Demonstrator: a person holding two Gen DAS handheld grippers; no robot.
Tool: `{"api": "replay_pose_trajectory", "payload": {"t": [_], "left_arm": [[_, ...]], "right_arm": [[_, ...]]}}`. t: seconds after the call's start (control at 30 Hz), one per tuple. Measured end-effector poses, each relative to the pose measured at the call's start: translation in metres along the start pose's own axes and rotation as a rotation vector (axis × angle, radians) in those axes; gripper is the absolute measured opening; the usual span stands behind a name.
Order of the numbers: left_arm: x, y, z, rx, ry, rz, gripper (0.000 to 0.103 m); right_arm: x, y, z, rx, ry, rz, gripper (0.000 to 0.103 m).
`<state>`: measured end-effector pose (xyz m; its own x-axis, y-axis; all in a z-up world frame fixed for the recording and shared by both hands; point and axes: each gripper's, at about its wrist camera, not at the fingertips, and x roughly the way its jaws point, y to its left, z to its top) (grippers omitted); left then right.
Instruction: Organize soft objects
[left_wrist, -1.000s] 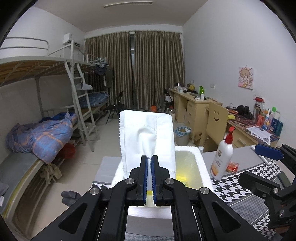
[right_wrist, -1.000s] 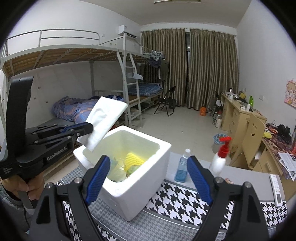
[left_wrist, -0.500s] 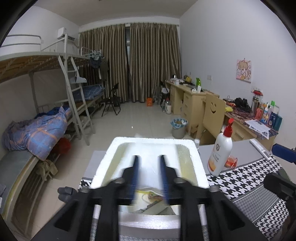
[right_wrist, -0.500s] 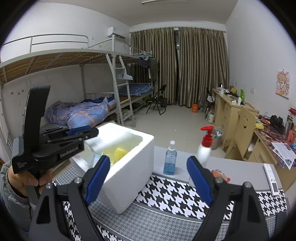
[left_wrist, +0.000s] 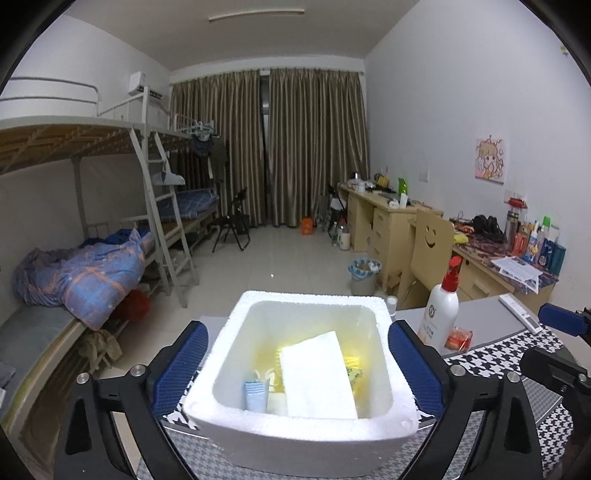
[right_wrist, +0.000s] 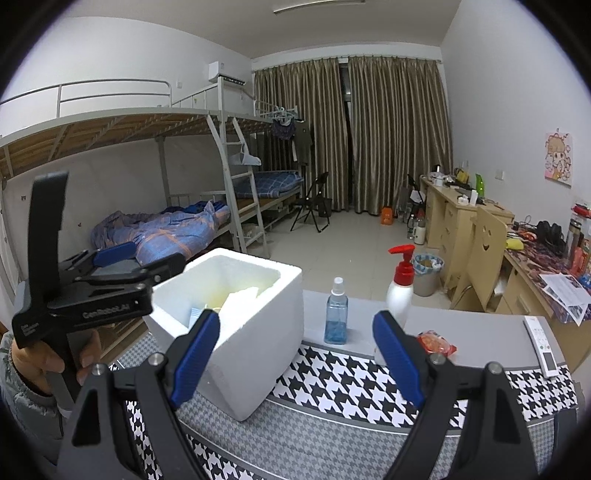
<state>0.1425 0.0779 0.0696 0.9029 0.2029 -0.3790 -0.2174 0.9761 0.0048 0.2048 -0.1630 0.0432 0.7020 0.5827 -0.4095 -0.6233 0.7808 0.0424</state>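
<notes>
White cloth (left_wrist: 317, 376) lying inside foam box (left_wrist: 295, 432), left gripper (left_wrist: 295, 369) jaws spread around box, right gripper (right_wrist: 295, 354) jaws spread, empty, bottle (right_wrist: 337, 314) at its twelve o'clock

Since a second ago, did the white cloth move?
Yes. The white cloth went down: it was held up above the foam box, and now it lies inside it. The left gripper is open.
</notes>
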Motion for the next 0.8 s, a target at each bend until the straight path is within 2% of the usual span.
{"api": "replay_pose_trajectory", "payload": {"t": [0.43,0.8], "left_arm": [[-0.051,-0.013,-0.003,0.007,-0.087,0.001,0.102],[-0.079,-0.021,-0.021,0.002,-0.106,-0.008,0.102]], "right_arm": [[-0.040,0.008,-0.007,0.002,-0.046,-0.026,0.088],[-0.074,0.018,-0.019,-0.002,-0.085,-0.043,0.088]]}}
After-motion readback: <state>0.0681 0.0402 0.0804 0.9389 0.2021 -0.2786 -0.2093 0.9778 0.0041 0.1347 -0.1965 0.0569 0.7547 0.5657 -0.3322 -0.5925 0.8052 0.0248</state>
